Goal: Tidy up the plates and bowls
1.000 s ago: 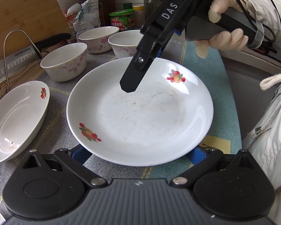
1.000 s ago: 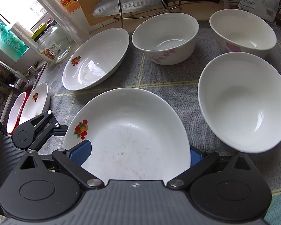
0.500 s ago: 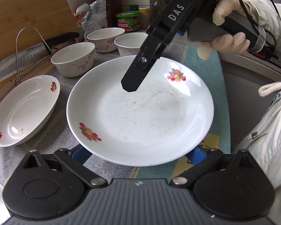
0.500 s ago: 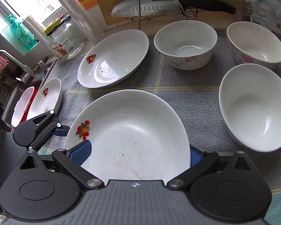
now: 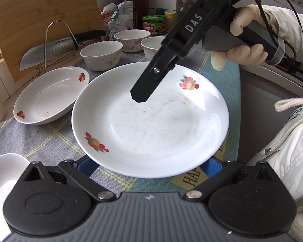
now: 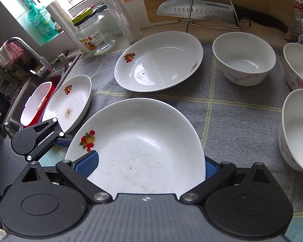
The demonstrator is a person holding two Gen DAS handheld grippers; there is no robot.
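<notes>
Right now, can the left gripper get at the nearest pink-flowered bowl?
Probably not directly. The fruit-print plate lies across the left gripper's spread fingers, and the right gripper reaches over that plate, both roughly between it and the bowl.

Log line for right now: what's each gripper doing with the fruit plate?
left gripper: open around fruit plate near rim | right gripper: one finger above plate, one hidden | plate: apparently over cloth

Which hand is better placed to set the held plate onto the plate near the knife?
Left, likely: the left gripper has both pads under the held plate; the target plate lies on its side.
</notes>
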